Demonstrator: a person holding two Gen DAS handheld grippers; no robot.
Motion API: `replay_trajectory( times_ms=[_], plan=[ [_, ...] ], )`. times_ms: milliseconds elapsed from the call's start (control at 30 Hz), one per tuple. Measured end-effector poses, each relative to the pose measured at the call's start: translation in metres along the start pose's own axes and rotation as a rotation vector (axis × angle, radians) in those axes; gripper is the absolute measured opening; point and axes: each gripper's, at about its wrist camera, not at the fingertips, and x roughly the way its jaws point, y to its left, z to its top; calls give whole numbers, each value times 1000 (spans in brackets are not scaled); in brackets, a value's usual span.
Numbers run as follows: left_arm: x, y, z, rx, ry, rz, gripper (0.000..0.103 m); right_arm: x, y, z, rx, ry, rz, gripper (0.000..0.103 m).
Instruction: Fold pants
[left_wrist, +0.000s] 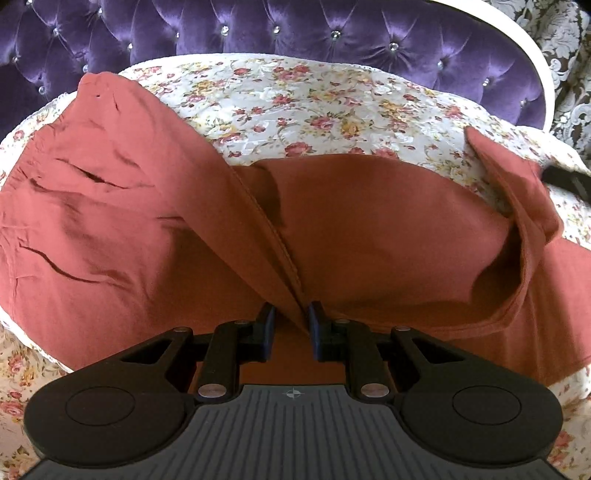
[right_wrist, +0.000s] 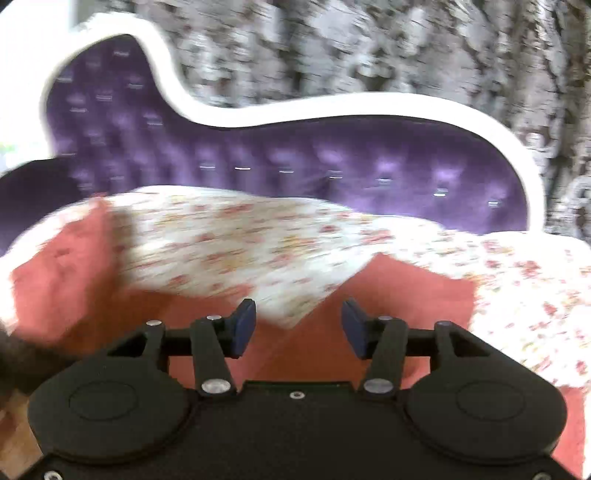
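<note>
Rust-red pants (left_wrist: 110, 206) lie spread over a floral bed cover (left_wrist: 314, 107). In the left wrist view my left gripper (left_wrist: 291, 321) is shut on a raised fold of the pants along a seam, and the cloth rises from the pads toward the upper left. A turned-up flap of the pants (left_wrist: 517, 184) stands at the right. The right wrist view is motion-blurred: my right gripper (right_wrist: 298, 325) is open above the pants (right_wrist: 406, 295), with nothing between its fingers.
A purple tufted headboard (left_wrist: 295, 33) with a white frame (right_wrist: 332, 105) runs behind the bed. Patterned wallpaper (right_wrist: 369, 48) lies beyond it. A dark object (left_wrist: 565, 181) shows at the right edge of the left wrist view.
</note>
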Motion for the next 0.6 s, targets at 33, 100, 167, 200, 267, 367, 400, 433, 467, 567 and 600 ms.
replay_trajectory(
  times_ms=[33, 100, 167, 200, 267, 367, 400, 433, 467, 567, 600],
  plan=[
    [-1, 0, -4, 4, -5, 3, 20, 17, -1, 10, 15, 23, -48, 59],
    [-1, -2, -4, 10, -11, 10, 20, 50, -1, 24, 38, 69, -112, 59],
    [0, -3, -4, 10, -10, 12, 20, 86, 0, 33, 54, 130, -158, 59],
    [0, -2, -4, 8, -10, 11, 20, 101, -1, 35, 58, 158, -179, 58],
    [0, -1, -4, -1, -9, 3, 20, 130, -3, 38, 55, 226, -227, 56],
    [0, 2, -4, -19, -9, -9, 20, 151, -9, 34, 55, 314, -284, 52],
    [1, 3, -4, -22, -9, -11, 20, 154, -14, 32, 58, 329, -288, 50],
    [1, 3, -4, -24, -9, -11, 20, 153, -15, 31, 69, 327, -277, 34],
    [1, 2, -4, -25, -9, -10, 20, 151, -18, 31, 84, 336, -263, 14],
    [1, 3, -2, -30, -3, -11, 19, 133, -28, 38, 123, 292, -231, 6],
    [2, 4, -2, -35, -1, -14, 19, 122, -31, 43, 134, 254, -232, 6]
  ],
)
